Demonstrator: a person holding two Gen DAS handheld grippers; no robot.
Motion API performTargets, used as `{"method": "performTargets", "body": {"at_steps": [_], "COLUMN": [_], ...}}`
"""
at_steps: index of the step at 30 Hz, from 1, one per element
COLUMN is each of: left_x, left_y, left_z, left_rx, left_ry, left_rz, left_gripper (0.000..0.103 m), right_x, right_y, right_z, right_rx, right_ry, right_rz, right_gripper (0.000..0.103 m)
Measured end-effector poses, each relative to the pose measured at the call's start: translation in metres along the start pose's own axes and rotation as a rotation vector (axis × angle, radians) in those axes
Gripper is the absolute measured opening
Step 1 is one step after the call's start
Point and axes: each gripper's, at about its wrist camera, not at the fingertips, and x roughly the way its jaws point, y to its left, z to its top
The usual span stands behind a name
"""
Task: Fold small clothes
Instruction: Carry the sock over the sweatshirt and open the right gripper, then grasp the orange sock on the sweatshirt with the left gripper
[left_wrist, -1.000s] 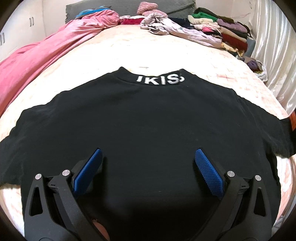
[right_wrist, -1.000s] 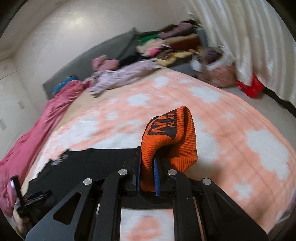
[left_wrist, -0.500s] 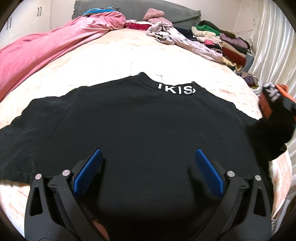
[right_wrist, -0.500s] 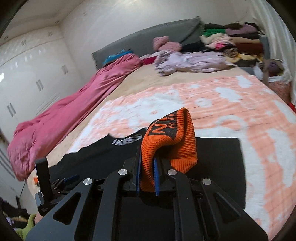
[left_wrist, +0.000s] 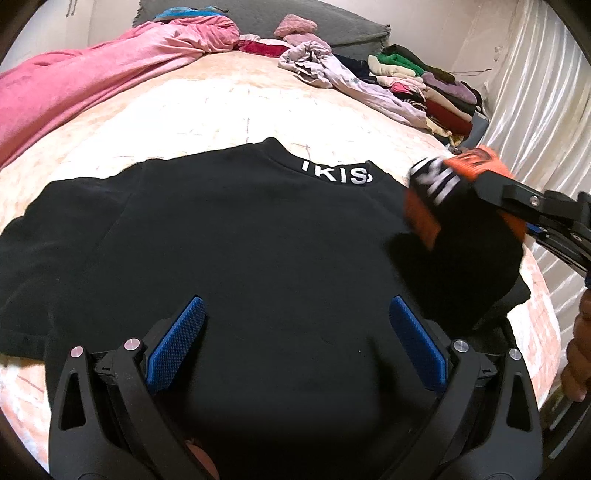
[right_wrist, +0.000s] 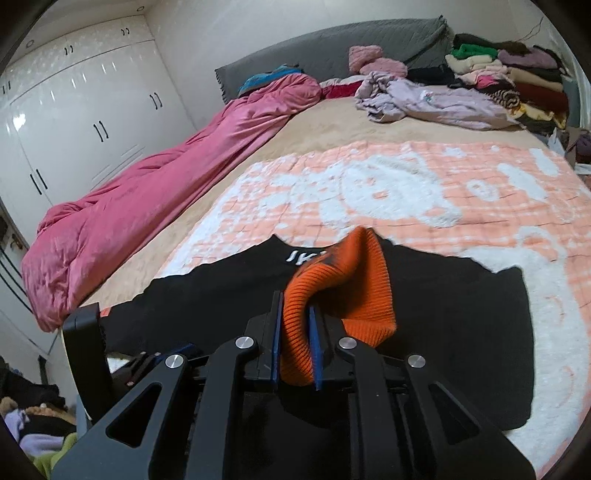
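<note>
A black short-sleeved T-shirt (left_wrist: 236, 258) with white lettering on its collar is lying spread flat on the peach-and-white patterned bedspread (right_wrist: 406, 192), collar pointing toward the headboard. The left gripper (left_wrist: 295, 339) is hovering above the shirt's lower half with its blue-padded fingers (left_wrist: 173, 350) standing wide apart, nothing between them.

The right gripper (right_wrist: 295, 347) is hanging over the shirt's right side, near the shoulder and sleeve. An orange ribbed knit beanie (right_wrist: 343, 295) with a black band of lettering is sitting between its jaws, which are loosening right now; the knit is still filling the gap between the blue pads, and the rest of the cap is flopping forward over the shirt. In the left wrist view the cap is blurred, and part of the person's hand (left_wrist: 578, 354) is showing at the right edge.

A crumpled pink quilt (right_wrist: 166, 184) is running along the bed's left side. A stack of folded clothes (right_wrist: 517, 81) is sitting at the far right corner by the grey headboard (right_wrist: 332, 48), with a rumpled lilac garment (right_wrist: 436, 99) lying just beside it.
</note>
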Motion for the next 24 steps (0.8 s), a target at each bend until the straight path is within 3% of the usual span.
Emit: {"method": "performTargets", "body": {"at_steps": [8,12,17,23,24], "left_x": [0.003,0.004,0.006,0.02,0.022], "left_y": [0.002,0.004,0.007,-0.007,-0.013], "left_z": [-0.002,-0.002,-0.001,0.011,0.013], "left_rx": [-0.024,-0.068,-0.14,-0.159,-0.155], "left_ry": [0.02,0.037,0.05,0.078,0.084], "left_rz": [-0.069,-0.147,-0.25,-0.245,-0.224], "left_gripper": [0.09,0.077,0.076,0.076,0.072], "right_x": [-0.012,-0.022,-0.035,-0.047,-0.048], "right_y": [-0.004,-0.024,-0.053,-0.088,-0.091], "right_z": [0.001,-0.007,-0.023,-0.045,-0.048], "right_rx": [0.004,0.035,0.083,0.149,0.151], "right_ry": [-0.042,-0.052,-0.056,-0.051,-0.052], "right_rz": [-0.017,-0.069,-0.16,-0.24,-0.256], "right_gripper": [0.019,0.023,0.027,0.027,0.027]}}
